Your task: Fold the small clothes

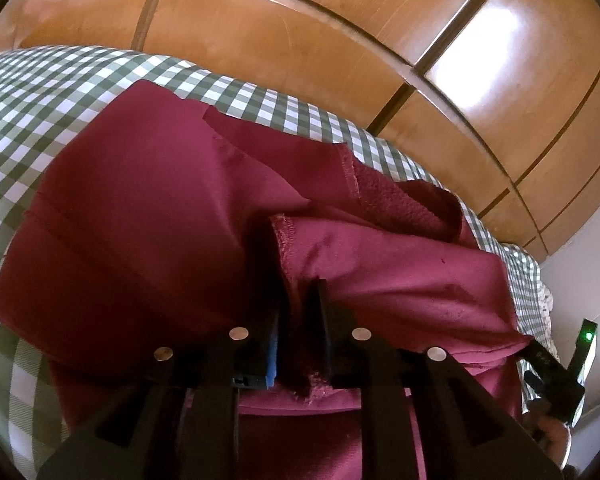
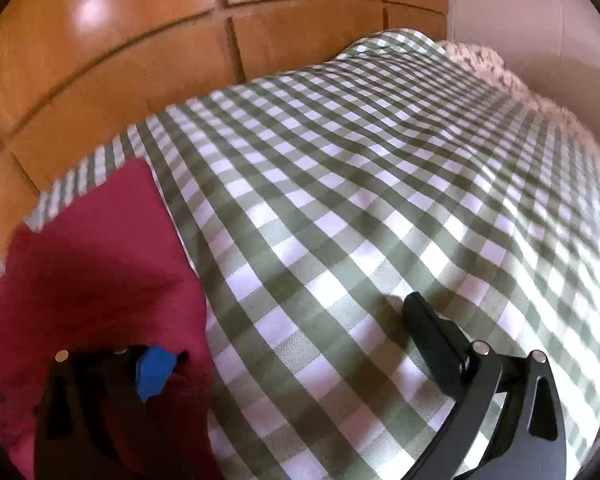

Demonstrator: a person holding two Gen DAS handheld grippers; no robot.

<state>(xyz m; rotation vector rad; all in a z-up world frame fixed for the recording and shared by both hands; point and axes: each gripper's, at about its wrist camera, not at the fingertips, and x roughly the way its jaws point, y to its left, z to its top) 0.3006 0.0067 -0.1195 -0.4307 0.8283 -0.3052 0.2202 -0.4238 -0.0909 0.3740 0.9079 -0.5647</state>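
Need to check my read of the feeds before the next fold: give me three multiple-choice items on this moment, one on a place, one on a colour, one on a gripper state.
1. Where does the maroon garment lie?
A. On the checked cloth
B. On a bare wooden floor
C. In a basket

2. What colours is the checked cloth?
A. Blue and yellow
B. Green and white
C. Black and red

3. How does the left gripper stand?
A. Wide open above the cloth
B. Shut on nothing
C. Shut on the maroon garment

Answers:
1. A, since green checks show round the garment's edges.
2. B, as both views show green and white squares.
3. C, because a fold of maroon fabric is pinched between its fingers, while the right gripper is spread open with one finger under the garment's edge.
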